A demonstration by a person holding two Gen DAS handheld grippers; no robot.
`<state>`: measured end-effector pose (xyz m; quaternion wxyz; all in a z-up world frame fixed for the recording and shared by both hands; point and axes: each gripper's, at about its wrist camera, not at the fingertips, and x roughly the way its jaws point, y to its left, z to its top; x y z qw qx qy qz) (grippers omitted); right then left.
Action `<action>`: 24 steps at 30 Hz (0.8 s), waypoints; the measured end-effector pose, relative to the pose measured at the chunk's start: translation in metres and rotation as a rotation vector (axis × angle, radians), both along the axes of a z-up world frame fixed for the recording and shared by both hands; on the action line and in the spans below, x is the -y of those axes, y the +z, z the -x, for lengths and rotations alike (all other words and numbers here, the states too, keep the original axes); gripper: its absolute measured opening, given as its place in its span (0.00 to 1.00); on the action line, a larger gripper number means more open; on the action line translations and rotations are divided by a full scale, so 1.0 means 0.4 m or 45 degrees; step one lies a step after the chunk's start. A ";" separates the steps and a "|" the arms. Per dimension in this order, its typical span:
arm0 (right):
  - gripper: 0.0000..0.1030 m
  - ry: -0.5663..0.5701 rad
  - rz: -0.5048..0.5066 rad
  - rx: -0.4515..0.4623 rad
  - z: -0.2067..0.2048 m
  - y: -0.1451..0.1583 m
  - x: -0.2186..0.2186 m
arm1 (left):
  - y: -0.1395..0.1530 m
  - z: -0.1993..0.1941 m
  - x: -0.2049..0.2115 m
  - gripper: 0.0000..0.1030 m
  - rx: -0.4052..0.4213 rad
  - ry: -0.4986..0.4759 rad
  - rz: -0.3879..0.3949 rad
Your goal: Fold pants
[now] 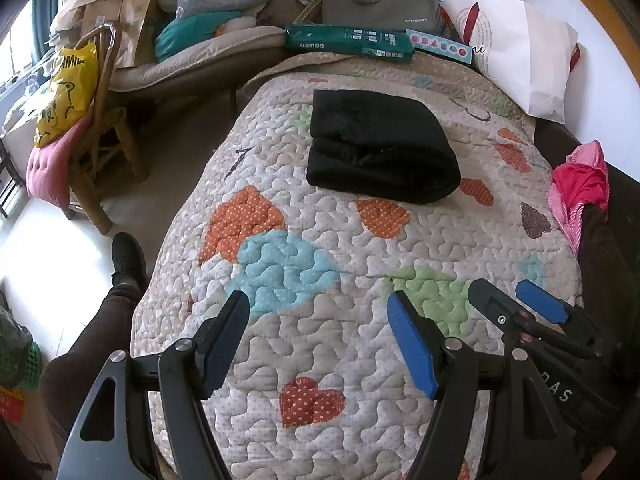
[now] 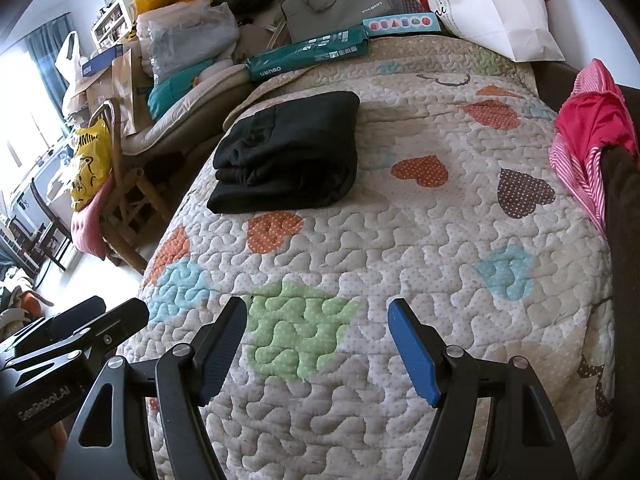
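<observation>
Here, lowest in both frames, my left gripper and my right gripper hang side by side over the near end of the quilt, each with its jaws spread wide and nothing between them. I judge I hold them low and level, pointing forward along the bed, because the folding looks finished and they have no cloth to manage. In the left view the right tool shows at the lower right edge, just beside mine, so the two hands sit close together. Further up, the black pants lie in the upper middle of the left frame and the upper left-centre of the right frame, stacked into a compact, layered bundle, well apart from both tools. They rest flat on the quilt, probably so the fold keeps its shape. Beyond them, along the top of the frame, a green box and a grey bag line the far end of the bed.
</observation>
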<state>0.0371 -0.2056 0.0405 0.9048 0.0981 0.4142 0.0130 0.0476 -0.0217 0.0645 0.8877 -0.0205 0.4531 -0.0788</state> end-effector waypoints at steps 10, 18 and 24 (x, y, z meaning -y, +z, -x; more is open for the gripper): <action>0.76 -0.039 -0.021 -0.015 -0.001 -0.010 0.015 | -0.001 0.007 -0.030 0.69 -0.022 0.063 -0.015; 0.76 -0.033 0.018 0.056 0.026 0.028 0.009 | 0.080 0.089 -0.020 0.69 0.079 0.084 -0.078; 0.76 -0.036 0.054 0.146 0.059 0.098 0.008 | 0.174 0.179 0.005 0.69 0.218 0.066 -0.158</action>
